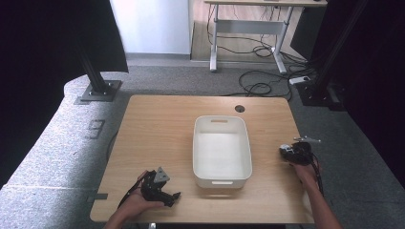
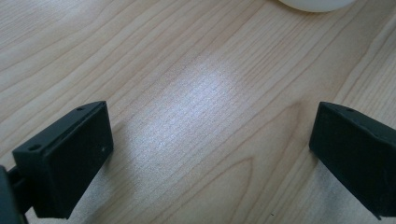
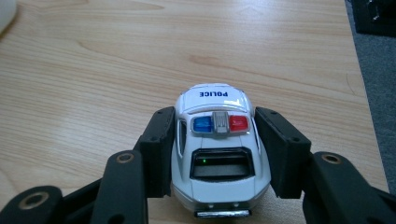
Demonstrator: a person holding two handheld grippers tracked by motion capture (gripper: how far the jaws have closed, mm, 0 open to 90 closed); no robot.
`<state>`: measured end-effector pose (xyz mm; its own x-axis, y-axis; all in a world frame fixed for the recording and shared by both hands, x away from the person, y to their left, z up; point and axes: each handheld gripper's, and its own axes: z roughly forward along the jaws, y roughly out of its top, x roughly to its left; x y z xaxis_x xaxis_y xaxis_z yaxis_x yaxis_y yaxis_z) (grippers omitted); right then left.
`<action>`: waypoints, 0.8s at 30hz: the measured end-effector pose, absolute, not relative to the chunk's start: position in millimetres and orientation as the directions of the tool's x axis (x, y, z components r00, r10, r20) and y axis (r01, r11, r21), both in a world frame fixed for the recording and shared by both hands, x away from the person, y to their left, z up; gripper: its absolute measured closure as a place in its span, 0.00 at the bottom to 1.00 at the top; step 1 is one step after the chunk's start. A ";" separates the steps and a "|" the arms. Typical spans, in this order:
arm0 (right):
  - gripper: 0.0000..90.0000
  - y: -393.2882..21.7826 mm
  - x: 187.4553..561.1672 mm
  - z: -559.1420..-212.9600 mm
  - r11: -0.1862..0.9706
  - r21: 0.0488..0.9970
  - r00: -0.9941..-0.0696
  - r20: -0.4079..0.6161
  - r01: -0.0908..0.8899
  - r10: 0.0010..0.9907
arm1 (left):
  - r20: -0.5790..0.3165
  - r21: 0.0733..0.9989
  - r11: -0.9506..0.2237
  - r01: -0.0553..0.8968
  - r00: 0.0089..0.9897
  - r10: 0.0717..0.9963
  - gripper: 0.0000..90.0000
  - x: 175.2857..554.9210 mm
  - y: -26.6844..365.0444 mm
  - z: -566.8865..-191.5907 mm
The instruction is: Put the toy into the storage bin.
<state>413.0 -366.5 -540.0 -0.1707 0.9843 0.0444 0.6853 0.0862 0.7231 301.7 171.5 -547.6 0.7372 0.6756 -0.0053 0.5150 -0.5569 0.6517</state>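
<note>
A white toy police car (image 3: 217,154) with a blue and red light bar sits between the jaws of my right gripper (image 3: 217,116), which is shut on its two sides. In the high view this gripper (image 1: 297,152) is near the table's right edge, right of the white bin (image 1: 197,152); the car (image 1: 285,148) shows as a pale spot at its tip. My left gripper (image 1: 168,194) rests near the front edge, left of the bin's near corner. Its jaws stand wide apart over bare wood in the left gripper view (image 2: 210,154), open and empty.
The bin looks empty and stands in the middle-right of the wooden table (image 1: 157,133). A round cable hole (image 1: 239,109) lies near the table's far edge. Grey carpet, floor cables (image 1: 260,86) and a desk frame (image 1: 248,28) lie beyond. The bin's rim (image 2: 317,3) shows at the left gripper view's top.
</note>
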 end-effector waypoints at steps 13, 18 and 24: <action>0.55 -360.6 402.7 -524.8 0.062 0.758 -0.179 0.073 0.649 0.981 | -0.005 0.649 -0.558 0.517 0.737 0.676 0.00 301.5 171.6 -547.4; 0.55 -359.5 397.2 -517.3 0.047 0.770 -0.183 0.091 0.636 0.979 | -0.005 0.649 -0.558 0.517 0.736 0.677 0.00 301.4 171.6 -547.3; 0.55 -359.1 391.0 -508.4 0.032 0.790 -0.191 0.109 0.612 0.976 | -0.005 0.649 -0.560 0.515 0.738 0.674 0.00 301.5 171.9 -547.3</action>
<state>391.0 -359.1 -508.4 -0.1906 0.9756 0.1088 0.6122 0.0315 0.7901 301.5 171.9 -547.3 0.7383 0.6745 -0.0046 0.5155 -0.5598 0.6488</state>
